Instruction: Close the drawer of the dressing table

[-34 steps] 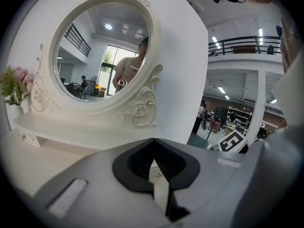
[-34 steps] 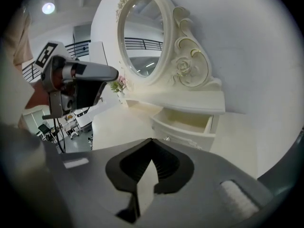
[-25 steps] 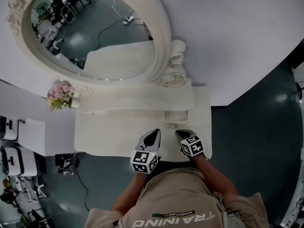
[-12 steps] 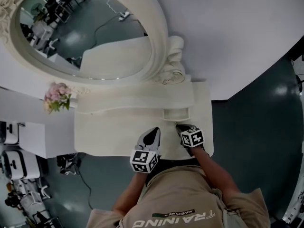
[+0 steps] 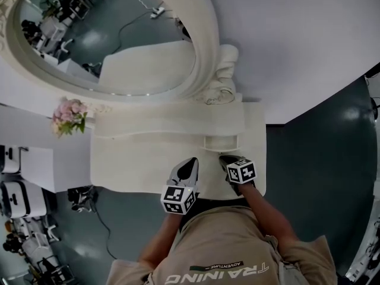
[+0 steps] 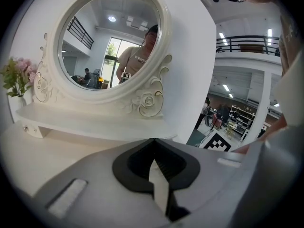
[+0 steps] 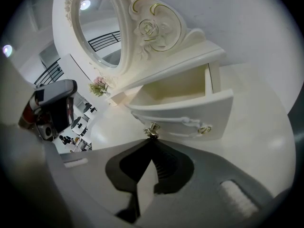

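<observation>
The cream dressing table (image 5: 136, 165) has a small drawer (image 5: 221, 142) pulled open on its raised shelf, right of the mirror. In the right gripper view the drawer front (image 7: 190, 110) stands out from its housing, showing an empty inside and a metal knob (image 7: 152, 129). My right gripper (image 7: 152, 140) is shut, its tip right at that knob with nothing held. From the head view the right gripper (image 5: 224, 158) points at the drawer front. My left gripper (image 5: 191, 164) hovers over the tabletop to the left, shut and empty (image 6: 153, 140).
An oval mirror (image 5: 107, 34) in a carved frame rises behind the shelf. A pink flower bunch (image 5: 67, 116) stands at the table's left end. The table's front edge is against the person's body, with dark floor (image 5: 320, 159) to the right.
My right gripper has moved forward to the drawer front. The left gripper has barely shifted. The head view has swung a little.
</observation>
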